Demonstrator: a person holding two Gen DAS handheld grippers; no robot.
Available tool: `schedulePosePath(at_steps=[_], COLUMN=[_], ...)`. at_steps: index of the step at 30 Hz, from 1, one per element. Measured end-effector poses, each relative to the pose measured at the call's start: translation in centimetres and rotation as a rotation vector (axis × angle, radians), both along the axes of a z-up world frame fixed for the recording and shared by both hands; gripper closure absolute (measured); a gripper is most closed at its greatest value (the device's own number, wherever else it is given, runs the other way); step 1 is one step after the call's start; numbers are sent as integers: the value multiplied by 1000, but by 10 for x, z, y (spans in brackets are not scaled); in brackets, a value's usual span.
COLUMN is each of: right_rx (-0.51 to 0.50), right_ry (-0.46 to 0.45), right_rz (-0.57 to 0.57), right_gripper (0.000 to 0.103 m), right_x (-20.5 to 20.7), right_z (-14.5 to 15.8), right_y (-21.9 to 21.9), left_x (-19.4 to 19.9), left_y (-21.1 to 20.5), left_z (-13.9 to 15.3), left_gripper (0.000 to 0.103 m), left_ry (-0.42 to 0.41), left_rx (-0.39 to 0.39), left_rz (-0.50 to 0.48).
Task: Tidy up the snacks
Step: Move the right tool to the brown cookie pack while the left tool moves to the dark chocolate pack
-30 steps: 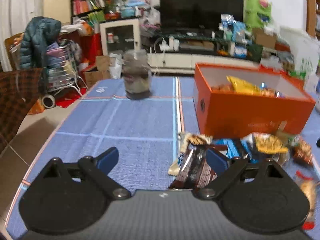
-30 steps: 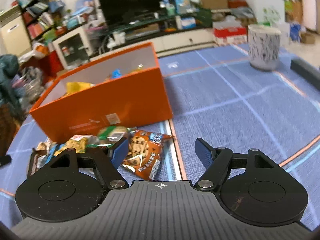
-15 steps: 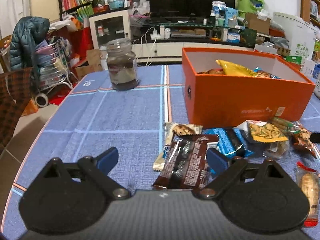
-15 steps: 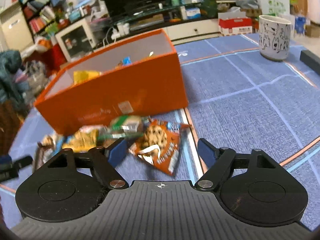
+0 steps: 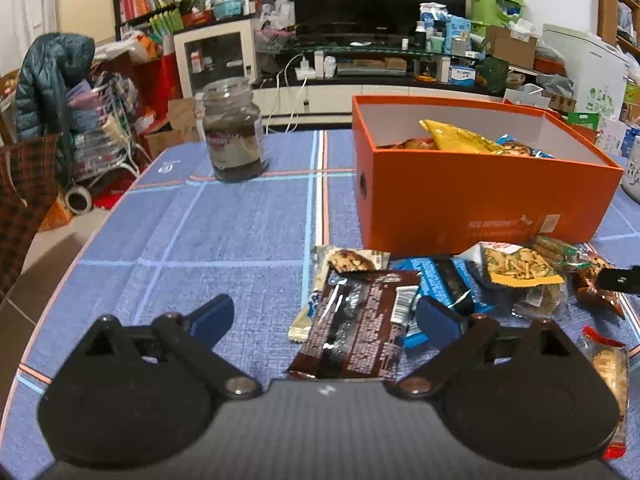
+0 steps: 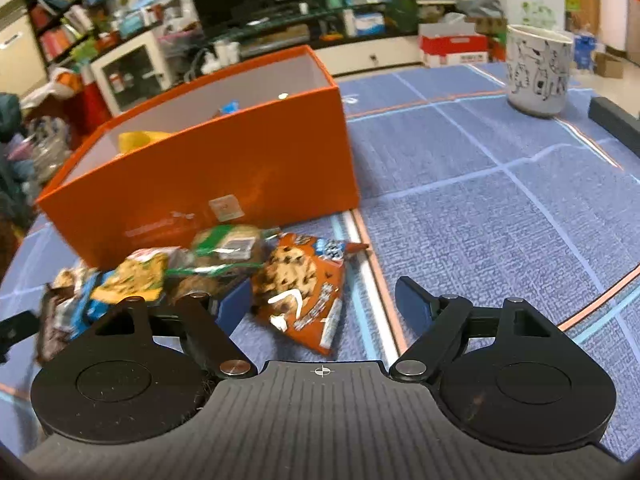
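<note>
An orange box (image 5: 480,200) (image 6: 200,184) with several snack packets inside stands on the blue cloth. Loose packets lie in front of it. My left gripper (image 5: 324,308) hovers low over a dark brown packet (image 5: 360,328), which lies between its fingers nearer the right one; the jaws are opening and no pad presses on it. Beside it lie a blue packet (image 5: 444,280) and a yellow packet (image 5: 516,266). My right gripper (image 6: 322,290) is open over an orange cookie packet (image 6: 304,292), its left finger next to a green-striped packet (image 6: 228,244).
A dark glass jar (image 5: 234,136) stands at the back left of the table and a white patterned mug (image 6: 538,70) at the back right. A dark bar (image 6: 612,118) lies at the right edge. The table's left edge (image 5: 60,280) drops to a tiled floor.
Both grippers have come in closer and lower over the loose packets. The brown packet now sits between the left fingers and the cookie packet between the right fingers, and both jaws stand a little wider.
</note>
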State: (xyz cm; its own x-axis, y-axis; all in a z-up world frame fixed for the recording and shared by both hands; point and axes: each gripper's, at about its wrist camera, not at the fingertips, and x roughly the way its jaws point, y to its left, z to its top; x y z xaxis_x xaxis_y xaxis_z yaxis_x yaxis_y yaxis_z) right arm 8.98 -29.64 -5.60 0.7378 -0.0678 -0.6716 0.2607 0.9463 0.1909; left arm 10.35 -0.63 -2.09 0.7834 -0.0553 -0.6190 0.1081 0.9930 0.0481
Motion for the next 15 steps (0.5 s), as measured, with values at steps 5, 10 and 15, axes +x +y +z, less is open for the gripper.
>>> schedulePosePath(at_steps=[5,10,15], right_rx=[38,-35,-19], right_ry=[29,55,56], right_rz=[43,127,178], right_gripper=[32,59,62], right_x=[13,13,2], right_z=[-9,-8,-7], right_y=[0,1,-20], left_x=[2,2,5], left_y=[4,3,-10], left_z=[2,3,3], left_gripper=[7,7,7], left_ry=[-4,-7,1], left_rx=[-23,-59,-99], left_rz=[1,-8,-53])
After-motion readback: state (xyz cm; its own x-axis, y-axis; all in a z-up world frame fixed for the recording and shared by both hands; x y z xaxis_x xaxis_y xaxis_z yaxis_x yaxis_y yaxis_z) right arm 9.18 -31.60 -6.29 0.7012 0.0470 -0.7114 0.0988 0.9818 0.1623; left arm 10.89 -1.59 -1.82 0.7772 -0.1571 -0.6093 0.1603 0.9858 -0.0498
